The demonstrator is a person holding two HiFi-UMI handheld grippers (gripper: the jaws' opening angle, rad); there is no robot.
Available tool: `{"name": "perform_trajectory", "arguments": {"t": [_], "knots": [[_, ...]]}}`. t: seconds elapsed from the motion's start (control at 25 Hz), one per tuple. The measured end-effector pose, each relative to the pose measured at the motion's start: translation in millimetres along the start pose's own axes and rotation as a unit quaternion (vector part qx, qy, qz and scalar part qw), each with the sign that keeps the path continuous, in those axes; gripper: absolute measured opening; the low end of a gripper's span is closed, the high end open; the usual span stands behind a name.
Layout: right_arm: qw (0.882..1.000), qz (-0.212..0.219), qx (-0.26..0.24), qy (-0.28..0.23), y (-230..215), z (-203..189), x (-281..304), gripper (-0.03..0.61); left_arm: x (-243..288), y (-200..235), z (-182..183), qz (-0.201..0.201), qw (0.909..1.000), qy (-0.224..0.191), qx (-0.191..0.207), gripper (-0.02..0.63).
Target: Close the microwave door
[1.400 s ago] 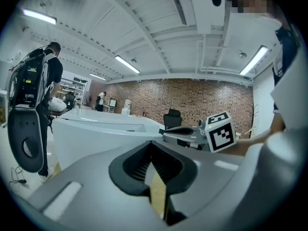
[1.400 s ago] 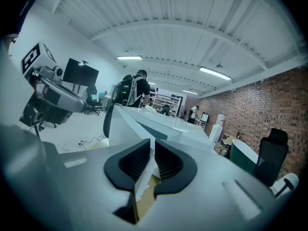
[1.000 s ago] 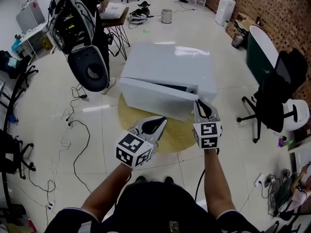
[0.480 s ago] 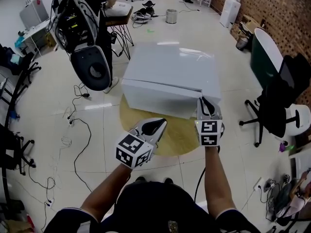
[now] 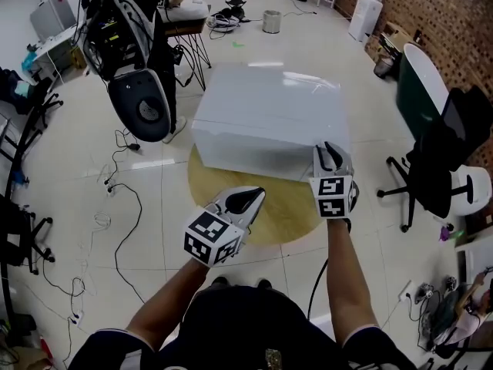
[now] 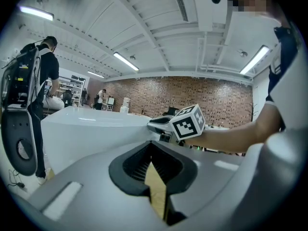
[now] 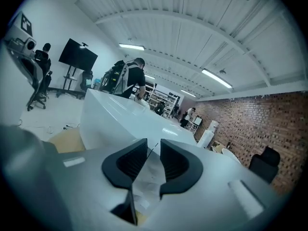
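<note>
The white microwave (image 5: 266, 118) stands on a round wooden table (image 5: 285, 214), its door (image 5: 254, 159) flush with the front. My right gripper (image 5: 331, 151) is at the door's right end by the front right corner. Its jaws are opening, and a gap shows in the right gripper view (image 7: 154, 153) with nothing pressed between the pads. The microwave (image 7: 120, 119) fills the view ahead. My left gripper (image 5: 250, 195) hovers over the table short of the door, shut and empty (image 6: 155, 162). The left gripper view shows the microwave (image 6: 86, 134) and the right gripper (image 6: 151, 125).
A person carrying a backpack rig (image 5: 127, 45) stands behind the microwave at the left. A black office chair (image 5: 439, 168) is to the right, and cables (image 5: 115, 206) trail over the tiled floor at the left. A bin (image 5: 271, 23) stands far back.
The door, ajar a second ago, has swung flush against the microwave's front. My right gripper followed it inward at the right end. The left gripper stayed put.
</note>
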State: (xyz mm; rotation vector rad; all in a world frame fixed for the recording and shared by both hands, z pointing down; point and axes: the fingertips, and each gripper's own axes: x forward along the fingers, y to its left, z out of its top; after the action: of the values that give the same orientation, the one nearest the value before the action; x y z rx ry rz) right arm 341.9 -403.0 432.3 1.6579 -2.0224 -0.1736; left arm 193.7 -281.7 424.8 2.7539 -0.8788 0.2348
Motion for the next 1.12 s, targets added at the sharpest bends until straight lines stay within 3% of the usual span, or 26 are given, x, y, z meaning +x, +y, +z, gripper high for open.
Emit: {"name": "perform_trajectory", "arguments": {"t": [0.16,0.36,0.44,0.56,0.72,1.12], "knots": [[1.0,-0.001,0.013,-0.007,-3.0,2.9,-4.3,0.072,1.2,-0.5,4.0,-0.002,1.0,-0.004,-0.001,0.011],[0.996,0.018,0.062,-0.058,3.2,10.3,-36.1,0.071,1.9,-1.2,4.9,-0.003,1.0,-0.003,0.001,0.011],[0.992,0.042,0.085,-0.083,14.6,10.4,-55.3,0.01,1.9,-2.7,3.4,-0.005,1.0,-0.004,0.002,0.011],[0.98,0.098,0.137,-0.106,42.1,7.3,-88.2,0.002,1.8,-6.9,1.6,-0.012,0.9999,-0.005,-0.002,0.011],[0.955,0.151,0.225,-0.118,69.8,12.4,-125.6,0.002,0.7,-12.0,-1.0,-0.019,0.9997,-0.008,-0.009,0.011],[0.951,0.147,0.22,-0.162,72.9,56.9,-149.9,0.002,-7.4,-23.9,8.3,-0.031,0.9993,-0.023,0.001,0.011]]}}
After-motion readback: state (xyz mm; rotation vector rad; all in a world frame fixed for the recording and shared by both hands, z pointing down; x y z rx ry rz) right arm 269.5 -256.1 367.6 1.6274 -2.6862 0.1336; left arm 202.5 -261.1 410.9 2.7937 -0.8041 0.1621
